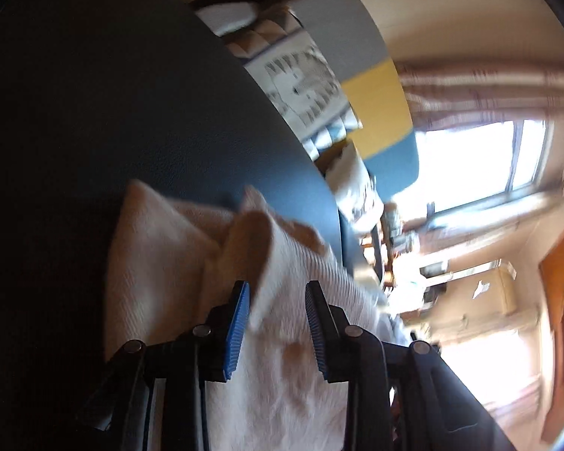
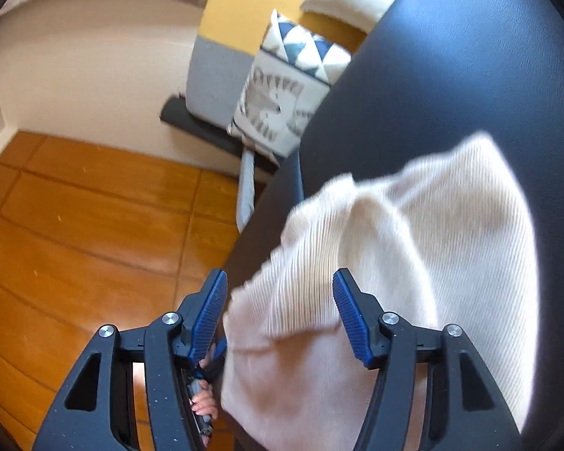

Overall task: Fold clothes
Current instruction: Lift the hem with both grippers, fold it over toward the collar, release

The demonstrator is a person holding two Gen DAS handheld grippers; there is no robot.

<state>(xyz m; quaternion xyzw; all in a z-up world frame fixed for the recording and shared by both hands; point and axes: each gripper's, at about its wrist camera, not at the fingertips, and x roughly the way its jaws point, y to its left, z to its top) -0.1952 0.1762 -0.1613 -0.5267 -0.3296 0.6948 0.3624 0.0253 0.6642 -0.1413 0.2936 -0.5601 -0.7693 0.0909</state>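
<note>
Nearest in the left wrist view, the left tongs [image 1: 277, 332] stand with their blue ribbed pads [image 1: 237, 332] parted to a middling gap. The cream ribbed garment [image 1: 282, 376] runs up between them, but neither pad presses on it, so nothing is gripped. Just beyond the tips the cloth rises in a rumpled fold [image 1: 252, 240], and to the left of the tongs a flatter layer of it lies on the dark table [image 1: 112, 94]. The picture is blurred, so finer creases cannot be made out.

In the right wrist view the right tongs [image 2: 280, 315] are spread wide. The garment [image 2: 394, 244] lies between and beyond them, its near edge just beside the left pad [image 2: 208, 319] without being pinched; the other pad [image 2: 351, 319] stands over the cloth. A person's fingers [image 2: 203, 402] show below, behind the left arm of these tongs. The cloth spreads ahead and to the right of the tips over the table [image 2: 451, 75], hanging a little past its edge.

Left of the right tongs lies orange wooden floor [image 2: 75, 206]. Farther ahead stands a seat in grey, yellow and blue [image 2: 240, 11] with a patterned cushion [image 2: 282, 101] on it. Far beyond the left tongs, to the right, a bright window [image 1: 481, 161] shows under curtains [image 1: 470, 90].
</note>
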